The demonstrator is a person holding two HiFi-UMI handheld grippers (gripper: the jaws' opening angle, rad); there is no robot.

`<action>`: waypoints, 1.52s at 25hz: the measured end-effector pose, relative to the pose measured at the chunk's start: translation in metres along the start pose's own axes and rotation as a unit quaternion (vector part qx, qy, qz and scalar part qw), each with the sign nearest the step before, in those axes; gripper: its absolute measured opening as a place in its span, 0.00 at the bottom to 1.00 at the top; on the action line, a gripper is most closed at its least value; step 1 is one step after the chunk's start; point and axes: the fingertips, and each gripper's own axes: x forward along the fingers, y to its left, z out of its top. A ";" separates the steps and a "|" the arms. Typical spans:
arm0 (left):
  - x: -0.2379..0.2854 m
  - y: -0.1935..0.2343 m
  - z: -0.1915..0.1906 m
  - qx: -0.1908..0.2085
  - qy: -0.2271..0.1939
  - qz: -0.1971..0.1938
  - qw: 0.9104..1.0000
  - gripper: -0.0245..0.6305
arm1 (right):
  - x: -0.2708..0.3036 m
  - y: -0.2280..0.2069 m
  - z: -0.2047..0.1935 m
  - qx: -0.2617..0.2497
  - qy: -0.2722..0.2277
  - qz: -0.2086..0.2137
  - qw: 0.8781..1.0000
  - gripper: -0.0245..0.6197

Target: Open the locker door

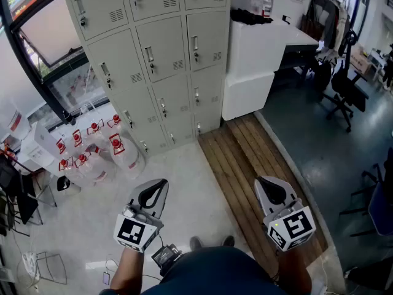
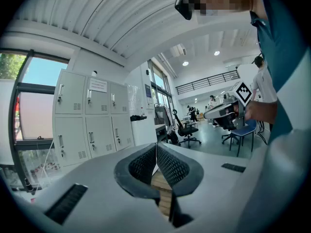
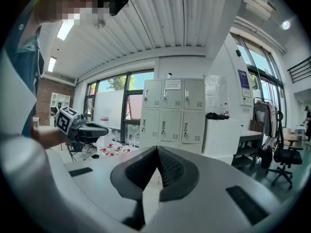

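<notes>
In the head view, the pale grey metal locker bank (image 1: pixel 153 60) stands well ahead of you, doors closed, beyond your left gripper (image 1: pixel 155 189) and right gripper (image 1: pixel 268 186). Left gripper view: your jaws are clenched on nothing. Right gripper view: jaws clenched and empty too, facing the locker bank.

Both units were the same build. The left gripper (image 1: pixel 161 184), lower left of the head view, and the right gripper (image 1: pixel 263 183), lower right, had light grey shells with black jaw liners. The pads (image 2: pixel 171 165) were black with a fine mesh texture. The grey top had black ribbed slots (image 2: pixel 65 204). The left cube (image 1: pixel 134 232) and right cube (image 1: pixel 293 226) were white with black square markers. The person wore a dark teal shirt (image 1: pixel 215 270), bottom centre, and dark shoes (image 1: pixel 196 243). A small black box (image 1: pixel 167 255) with a thin cable sat at the waist.
</notes>
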 end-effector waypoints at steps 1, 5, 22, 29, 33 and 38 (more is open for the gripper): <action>0.000 -0.001 -0.001 0.000 0.001 0.000 1.000 0.07 | 0.000 0.000 -0.001 0.000 0.000 0.000 1.000 0.09; 0.003 -0.001 -0.002 0.000 0.001 0.001 1.000 0.07 | 0.000 -0.004 -0.001 -0.001 0.000 -0.001 1.000 0.09; 0.022 0.026 -0.015 -0.005 0.000 -0.013 1.000 0.07 | 0.035 -0.013 -0.001 0.021 -0.008 -0.025 0.999 0.10; 0.016 0.048 -0.018 0.002 -0.005 -0.024 1.000 0.07 | 0.057 -0.003 0.005 0.029 -0.015 -0.039 0.999 0.10; 0.018 0.052 -0.022 0.008 -0.006 -0.031 0.999 0.07 | 0.065 -0.006 0.007 0.034 -0.014 -0.050 0.998 0.10; 0.035 0.062 -0.028 0.004 0.004 -0.012 1.000 0.07 | 0.091 -0.031 0.010 0.031 -0.017 -0.043 0.998 0.10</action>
